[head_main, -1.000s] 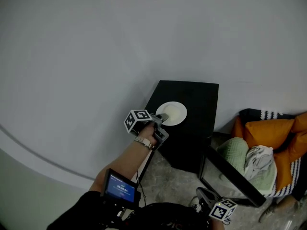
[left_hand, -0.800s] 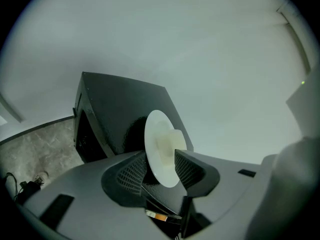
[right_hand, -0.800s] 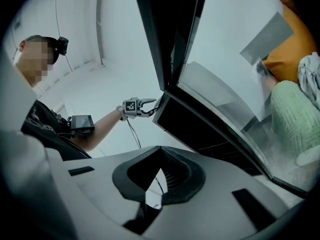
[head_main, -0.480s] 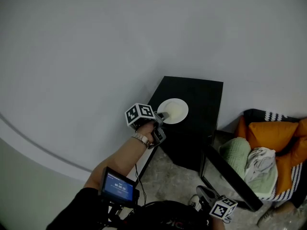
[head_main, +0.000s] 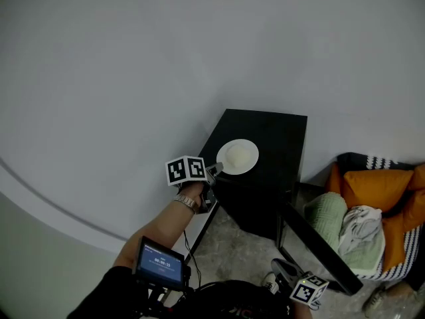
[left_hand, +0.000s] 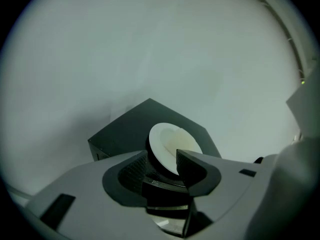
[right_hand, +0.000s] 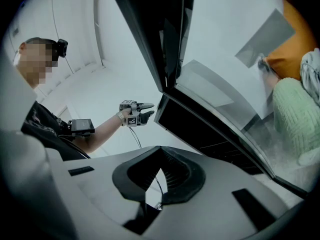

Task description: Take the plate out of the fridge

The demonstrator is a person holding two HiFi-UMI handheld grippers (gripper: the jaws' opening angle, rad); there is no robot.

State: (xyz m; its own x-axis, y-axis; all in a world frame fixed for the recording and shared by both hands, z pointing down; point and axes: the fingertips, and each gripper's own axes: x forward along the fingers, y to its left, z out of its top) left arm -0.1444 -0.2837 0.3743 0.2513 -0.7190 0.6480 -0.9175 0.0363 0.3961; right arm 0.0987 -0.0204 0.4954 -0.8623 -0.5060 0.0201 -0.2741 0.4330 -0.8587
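Plate [head_main: 238, 156] apparently just beyond hand-held gripper [head_main: 215, 170].

Looks like a lived-in room of a home, perhaps a lounge corner, rather than a kitchen or a workplace. Shows a small black fridge [head_main: 282, 133] set against a plain pale wall [head_main: 166, 58], with its door [head_main: 322, 248] swung open and a white plate [head_main: 237, 157] on top. Holds a heap of soft furnishings just beside the fridge: orange cushions [head_main: 375, 185], a green knitted throw [head_main: 325, 211], a crumpled white cloth [head_main: 362, 226] and black-and-white striped fabric [head_main: 368, 159]. Has a mottled grey hard floor [head_main: 239, 244] underfoot.
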